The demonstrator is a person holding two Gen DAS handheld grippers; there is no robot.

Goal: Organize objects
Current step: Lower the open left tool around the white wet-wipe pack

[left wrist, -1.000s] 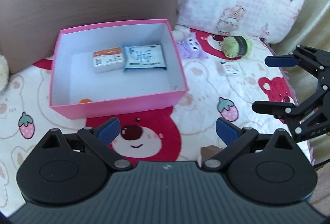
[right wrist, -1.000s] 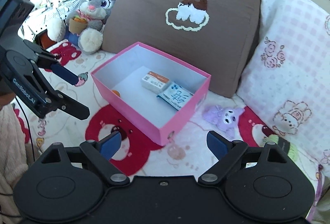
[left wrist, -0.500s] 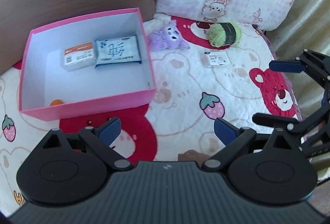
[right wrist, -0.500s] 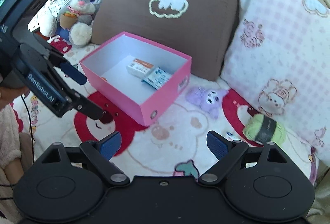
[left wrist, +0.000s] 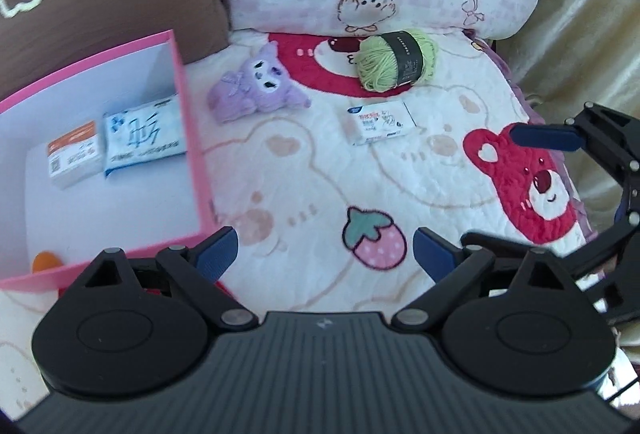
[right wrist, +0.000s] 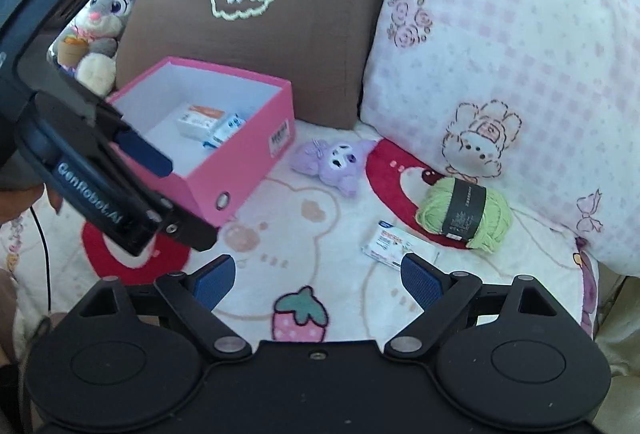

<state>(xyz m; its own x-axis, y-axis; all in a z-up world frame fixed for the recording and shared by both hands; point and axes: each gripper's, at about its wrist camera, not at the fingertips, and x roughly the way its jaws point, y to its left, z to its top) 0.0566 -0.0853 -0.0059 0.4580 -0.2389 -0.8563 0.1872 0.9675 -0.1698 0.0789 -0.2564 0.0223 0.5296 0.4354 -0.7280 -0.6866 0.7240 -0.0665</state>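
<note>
Lying on a quilted blanket [left wrist: 304, 162] printed with bears and strawberries, three loose objects remain outside the pink box [right wrist: 240, 170]: a purple plush toy [left wrist: 256, 90], a ball of green yarn [left wrist: 396, 60] with a dark paper band, and a small white packet [left wrist: 378, 122]. The plush lies just beside the box; the yarn sits near the foot of a pink checked pillow [right wrist: 500, 54], and the packet lies just in front of the yarn, apart from it. Inside the box, side by side on its white floor, are a small orange-and-white carton [left wrist: 72, 158] and a blue-and-white tissue pack [left wrist: 144, 138]; an orange item shows at the near corner, too cut off to identify. A brown cushion [right wrist: 260, 14] with a cloud motif stands behind the box, and a grey rabbit plush [right wrist: 104, 18] sits beyond it. Left gripper [left wrist: 326, 254]: jaws spread wide, nothing between them, above the blanket near the box's corner. Right gripper [right wrist: 318, 280]: jaws likewise spread wide and empty, the packet just beyond its right fingertip.
</note>
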